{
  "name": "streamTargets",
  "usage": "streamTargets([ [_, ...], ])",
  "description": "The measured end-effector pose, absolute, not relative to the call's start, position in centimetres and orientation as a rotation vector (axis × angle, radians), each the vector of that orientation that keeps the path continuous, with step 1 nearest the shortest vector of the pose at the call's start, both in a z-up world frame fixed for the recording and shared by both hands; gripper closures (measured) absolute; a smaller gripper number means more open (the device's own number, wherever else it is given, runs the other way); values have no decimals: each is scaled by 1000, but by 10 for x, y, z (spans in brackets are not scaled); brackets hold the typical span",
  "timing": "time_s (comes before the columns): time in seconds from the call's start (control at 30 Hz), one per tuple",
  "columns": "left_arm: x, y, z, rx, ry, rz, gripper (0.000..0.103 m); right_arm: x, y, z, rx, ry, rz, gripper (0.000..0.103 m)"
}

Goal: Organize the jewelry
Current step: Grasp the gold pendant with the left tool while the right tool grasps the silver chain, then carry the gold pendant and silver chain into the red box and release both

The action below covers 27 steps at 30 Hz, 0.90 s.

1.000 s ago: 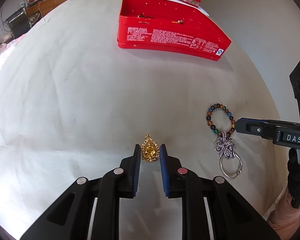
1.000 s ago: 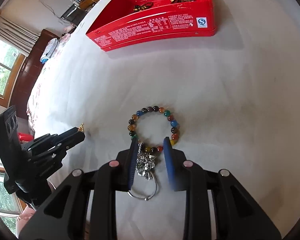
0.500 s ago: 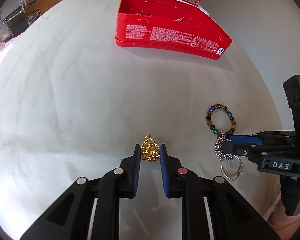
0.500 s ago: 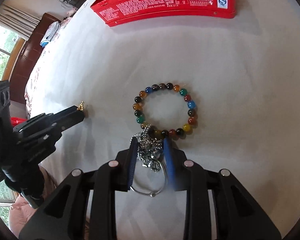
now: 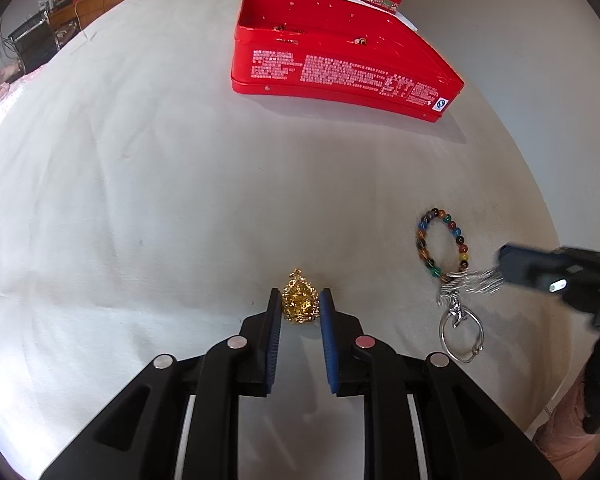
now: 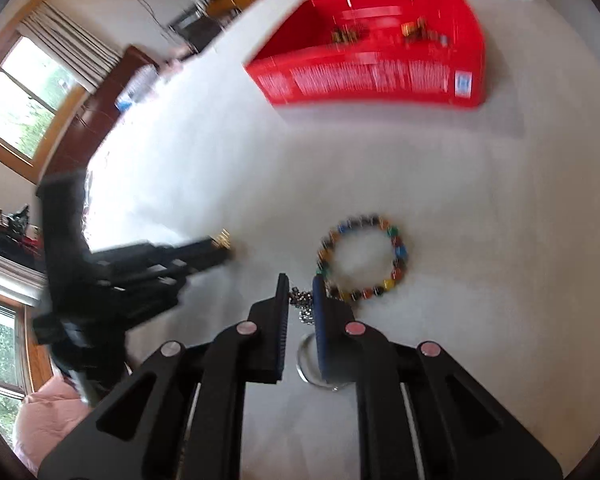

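**Inspector:** While the left gripper [image 5: 299,307] sits low on the white cloth [image 5: 140,200], its blue pads stand to either side of the gold pendant [image 5: 299,299] with a sliver of gap showing on each side. I judge it not yet pinched. The right gripper [image 6: 300,294] has its pads drawn close on the silver chain [image 6: 303,303] of the bead bracelet [image 6: 362,258]; the keyring [image 6: 305,364] trails below.

**Onlooker:** Is the right one truly clamped?

**Inspector:** It appears so; the chain runs taut from its tip in the left view, though blur softens both pictures. For the step in hand, I advise closing the left pads squarely on the pendant's body, not its small top loop, and lifting straight. The right should raise slowly so bracelet and ring hang free before travelling to the red tin [image 5: 340,60].

**Onlooker:** What does each camera add?

**Inspector:** The left view shows the whole keyring [image 5: 462,334] lying flat and the chain stretched sideways. The right view looks down into the tin [image 6: 380,80] and shows pieces already lying inside, which the left barely reveals, and the pendant is nearly hidden behind the other tool.
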<state>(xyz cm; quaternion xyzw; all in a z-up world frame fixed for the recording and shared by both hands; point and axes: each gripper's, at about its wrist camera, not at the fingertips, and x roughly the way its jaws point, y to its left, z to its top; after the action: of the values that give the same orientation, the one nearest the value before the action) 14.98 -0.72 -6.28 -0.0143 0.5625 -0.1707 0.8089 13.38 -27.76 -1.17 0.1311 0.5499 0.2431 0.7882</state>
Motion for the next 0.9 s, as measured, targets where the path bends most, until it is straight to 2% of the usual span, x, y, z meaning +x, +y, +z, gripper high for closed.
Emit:
streamTargets([
  [0.43,152,-2,-62,-41,1205,-370,84,140,-278,43,356,1016,649,93],
  [0.9,170,-3,-54,-37,1187,-332,84,183,-270,12,357,1078,566,93],
])
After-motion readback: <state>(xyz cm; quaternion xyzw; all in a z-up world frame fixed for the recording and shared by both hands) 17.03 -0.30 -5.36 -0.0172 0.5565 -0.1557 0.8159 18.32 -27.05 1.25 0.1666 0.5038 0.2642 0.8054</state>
